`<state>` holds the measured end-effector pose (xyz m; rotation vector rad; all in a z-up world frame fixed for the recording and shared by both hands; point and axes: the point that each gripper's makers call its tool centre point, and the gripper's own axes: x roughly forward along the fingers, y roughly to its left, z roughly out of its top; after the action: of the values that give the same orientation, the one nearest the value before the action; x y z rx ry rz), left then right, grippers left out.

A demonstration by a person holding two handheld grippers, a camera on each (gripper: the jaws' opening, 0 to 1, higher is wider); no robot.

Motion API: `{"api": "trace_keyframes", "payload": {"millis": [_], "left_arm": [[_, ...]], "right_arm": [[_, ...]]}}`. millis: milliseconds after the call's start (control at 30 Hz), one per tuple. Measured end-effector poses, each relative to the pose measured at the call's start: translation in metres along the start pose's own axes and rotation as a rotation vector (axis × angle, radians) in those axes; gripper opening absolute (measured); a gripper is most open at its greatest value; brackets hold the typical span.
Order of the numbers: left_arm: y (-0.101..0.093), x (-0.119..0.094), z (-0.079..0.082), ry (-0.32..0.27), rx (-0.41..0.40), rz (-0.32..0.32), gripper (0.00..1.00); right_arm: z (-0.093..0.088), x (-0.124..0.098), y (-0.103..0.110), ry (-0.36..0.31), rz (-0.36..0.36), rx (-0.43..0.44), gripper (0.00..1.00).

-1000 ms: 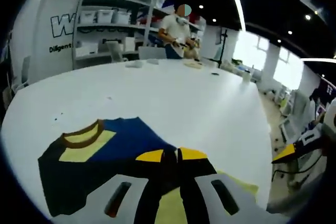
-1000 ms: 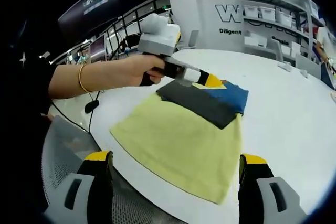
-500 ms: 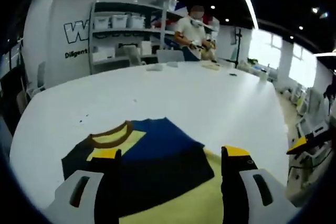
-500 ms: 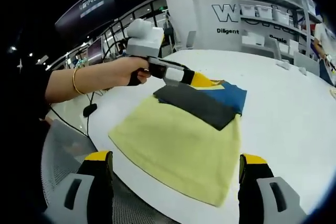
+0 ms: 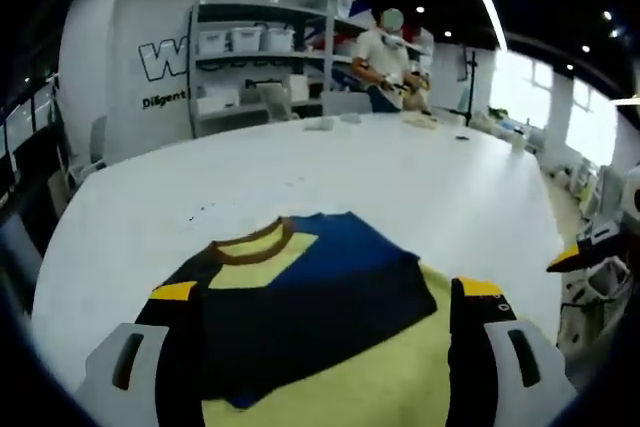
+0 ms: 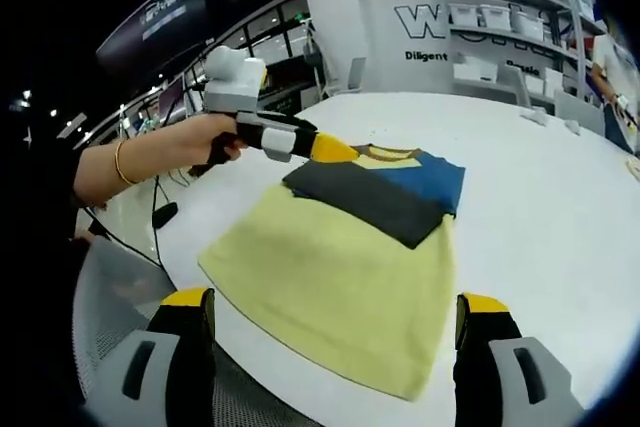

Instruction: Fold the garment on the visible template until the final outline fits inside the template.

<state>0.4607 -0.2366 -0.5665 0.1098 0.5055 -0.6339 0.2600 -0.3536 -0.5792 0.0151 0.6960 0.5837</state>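
Right gripper view showed the garment (image 6: 385, 192) lying folded on the far end of a yellow template (image 6: 330, 282), which lay flat on the white table (image 6: 540, 207) close to its near rim. The dark and blue bundle, with its brown collar toward the far side, seemed to sit almost wholly on the yellow cloth; the collar end appeared to reach just past the far edge, though I could not be sure. I judged the folding mostly done, with perhaps a last tuck or a small shift toward the near side left.

The left gripper (image 6: 325, 150), held in a hand (image 6: 222, 139) with a bracelet at the wrist, hovered just beside the garment's left corner. In the left gripper view its jaws (image 5: 325, 297) stood wide apart with nothing between them. The right gripper (image 6: 330, 309) was likewise spread wide and empty, near the table's edge.

Room was generous on the far and right sides, all bare tabletop. The near side was tight: the template's corner lay close to the rim. A person (image 5: 385, 62) worked well apart at the far end, before the shelves (image 5: 255, 62).
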Motion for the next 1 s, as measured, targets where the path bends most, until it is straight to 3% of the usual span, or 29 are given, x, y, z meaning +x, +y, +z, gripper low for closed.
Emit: {"api": "trace_keyframes", "payload": {"millis": [333,567,800,1000], "left_arm": [[0.043,-0.02,-0.017,0.025,0.004,0.061,0.98],[0.079,-0.03,-0.04,0.058,-0.032,0.106,0.97],[0.098,-0.032,-0.061,0.095,-0.051,0.119,0.88],[0.106,-0.028,-0.08,0.12,-0.1,0.103,0.73]], "right_arm": [[-0.006,0.004,-0.004,0.019,-0.005,0.005,0.99],[-0.016,0.006,-0.006,0.04,-0.012,0.005,0.99],[-0.017,0.006,-0.006,0.034,-0.01,0.008,0.99],[-0.023,0.008,-0.01,0.04,-0.019,0.011,0.99]]}}
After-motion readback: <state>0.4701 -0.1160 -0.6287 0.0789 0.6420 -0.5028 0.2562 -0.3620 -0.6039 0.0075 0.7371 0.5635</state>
